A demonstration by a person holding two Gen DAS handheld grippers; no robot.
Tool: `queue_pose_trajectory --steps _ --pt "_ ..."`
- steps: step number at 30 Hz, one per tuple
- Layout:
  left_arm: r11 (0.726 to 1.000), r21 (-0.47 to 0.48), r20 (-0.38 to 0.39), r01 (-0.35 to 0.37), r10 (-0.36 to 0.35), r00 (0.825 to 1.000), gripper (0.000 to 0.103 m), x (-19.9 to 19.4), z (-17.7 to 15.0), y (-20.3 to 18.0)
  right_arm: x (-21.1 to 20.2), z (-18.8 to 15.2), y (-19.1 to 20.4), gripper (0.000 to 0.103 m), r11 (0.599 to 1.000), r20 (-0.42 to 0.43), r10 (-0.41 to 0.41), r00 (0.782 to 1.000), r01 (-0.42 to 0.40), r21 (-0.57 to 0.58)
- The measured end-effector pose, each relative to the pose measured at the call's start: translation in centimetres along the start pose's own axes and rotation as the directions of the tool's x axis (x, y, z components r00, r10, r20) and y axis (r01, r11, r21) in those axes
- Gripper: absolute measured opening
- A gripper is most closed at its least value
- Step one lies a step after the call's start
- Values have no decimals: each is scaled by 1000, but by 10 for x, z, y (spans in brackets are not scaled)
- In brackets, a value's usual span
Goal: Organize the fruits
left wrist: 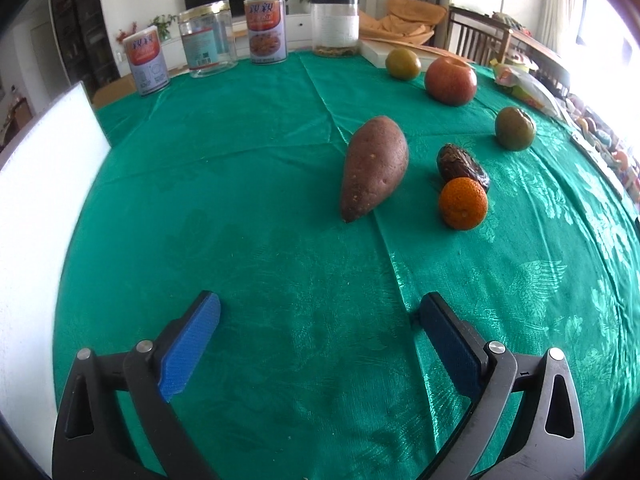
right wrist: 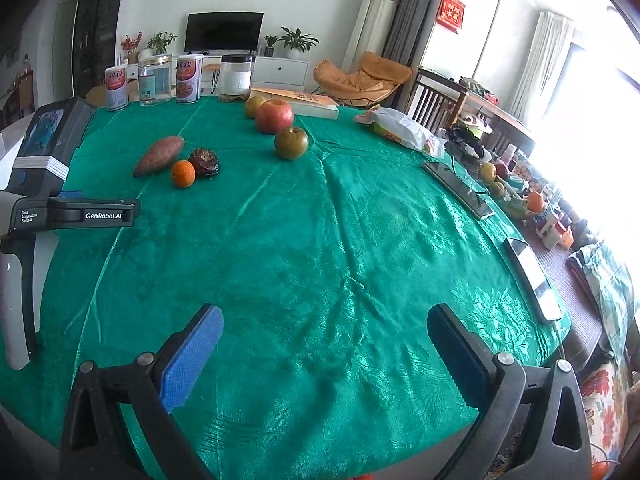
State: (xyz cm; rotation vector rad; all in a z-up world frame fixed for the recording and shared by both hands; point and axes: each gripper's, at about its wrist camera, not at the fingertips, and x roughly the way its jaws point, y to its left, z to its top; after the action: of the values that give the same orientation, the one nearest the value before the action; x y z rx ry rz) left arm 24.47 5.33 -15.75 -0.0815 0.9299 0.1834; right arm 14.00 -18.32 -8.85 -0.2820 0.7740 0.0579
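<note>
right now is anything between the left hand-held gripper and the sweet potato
Nothing visible: only bare green tablecloth lies between the open left hand-held gripper and the sweet potato. The orange sits off to its right.

Bright living room behind a green-clothed worktop (right wrist: 340, 220)

White wall at twelve o'clock carries a dark television (right wrist: 224, 32) above a low white cabinet (right wrist: 280, 72); an orange lounge chair (right wrist: 360, 76) sits at one o'clock, and curtained windows (right wrist: 540, 60) glare at two to three o'clock.

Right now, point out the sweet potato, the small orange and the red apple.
sweet potato (left wrist: 374, 168): left wrist view, middle of its brown skin.
small orange (left wrist: 463, 203): left wrist view, centre of its peel.
red apple (right wrist: 274, 116): right wrist view, middle of its front.
</note>
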Motion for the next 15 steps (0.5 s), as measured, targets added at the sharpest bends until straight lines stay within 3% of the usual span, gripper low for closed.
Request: queue_pose_trajectory --steps 15 --pt "1000 0 0 -1 1 1000 101 0 0 0 -4 -2 4 102 998 16 -60 998 60 -25"
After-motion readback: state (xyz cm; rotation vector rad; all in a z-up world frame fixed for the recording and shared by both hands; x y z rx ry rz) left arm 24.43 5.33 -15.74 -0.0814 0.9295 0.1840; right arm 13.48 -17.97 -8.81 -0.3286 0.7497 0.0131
